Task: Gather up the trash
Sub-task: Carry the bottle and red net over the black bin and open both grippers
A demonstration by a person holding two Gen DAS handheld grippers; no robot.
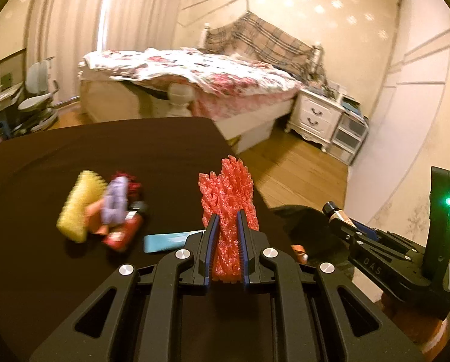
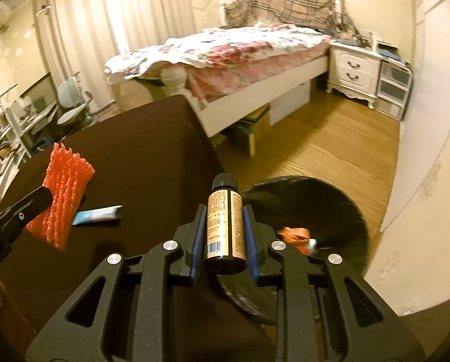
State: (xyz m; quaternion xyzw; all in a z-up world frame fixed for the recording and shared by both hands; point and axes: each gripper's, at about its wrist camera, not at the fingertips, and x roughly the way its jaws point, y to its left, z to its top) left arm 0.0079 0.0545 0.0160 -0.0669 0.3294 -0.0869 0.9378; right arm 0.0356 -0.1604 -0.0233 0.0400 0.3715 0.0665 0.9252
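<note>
The left gripper [image 1: 226, 226] is clamped on a red foam fruit net [image 1: 228, 193], its blue-lined fingers [image 1: 210, 235] pressing the mesh from both sides while the net stands up out of them toward 12 o'clock, raised over the dark brown table [image 1: 104, 157]. In the right wrist view the same net [image 2: 63, 193] shows at 9 o'clock, pinched by the black arm of that gripper.

The right gripper [image 2: 224, 226] is closed around a small brown glass bottle [image 2: 225, 220] with a gold label and a black screw cap, the cap pointing toward 12 o'clock and the base nearest the camera. From the left wrist view this gripper [image 1: 339, 215] sits at 3 o'clock, the bottle's cap [image 1: 330, 208] poking out of its tip.

Just beyond the bottle, toward 2 o'clock, stands a trash bin lined with a black bag [image 2: 330, 205], beside the table's edge; an orange wrapper [image 2: 296, 236] lies inside it.

On the table, a blue tube-like packet [image 1: 167, 241] lies flat near the left gripper at 10 o'clock. Farther toward 9 o'clock is a blurred heap: a yellow sponge [image 1: 78, 208], a purple wrapper [image 1: 115, 202] and a red packet [image 1: 122, 232], touching one another.

Past the table stands a bed with a floral quilt [image 2: 225, 51], and a white nightstand [image 2: 353, 69] at 1 o'clock.
</note>
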